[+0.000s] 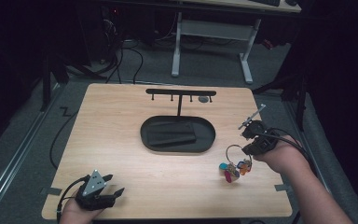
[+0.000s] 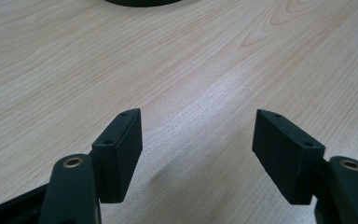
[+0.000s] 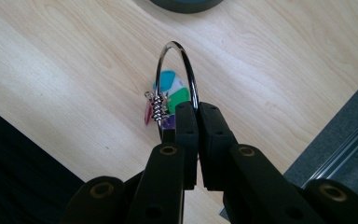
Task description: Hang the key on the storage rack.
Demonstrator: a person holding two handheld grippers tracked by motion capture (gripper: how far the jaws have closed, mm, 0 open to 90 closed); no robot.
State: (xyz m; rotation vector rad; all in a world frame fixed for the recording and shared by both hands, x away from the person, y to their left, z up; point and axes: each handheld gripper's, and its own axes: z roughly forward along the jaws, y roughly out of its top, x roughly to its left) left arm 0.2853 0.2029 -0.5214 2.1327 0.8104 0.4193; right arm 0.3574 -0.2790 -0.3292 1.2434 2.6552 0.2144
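While right gripper (image 3: 196, 108) clamps thin metal key ring (image 3: 175, 70), glossy coloured tags (image 3: 171, 91), left gripper (image 2: 198, 128) agape

The left gripper (image 1: 106, 186) rested at the counter's near left corner, its jaws standing wide apart with nothing between them. The right gripper (image 1: 245, 148) hung above the counter near its right edge, forearm entering from the lower right, jaws pressed nearly together, pinching a thin ring.

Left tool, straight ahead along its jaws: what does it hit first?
Probably bare table first; the left tool, jaws open and empty, points low across the wood. Farther along that line sits the black oval tray, the first object, though depth is hard to judge.
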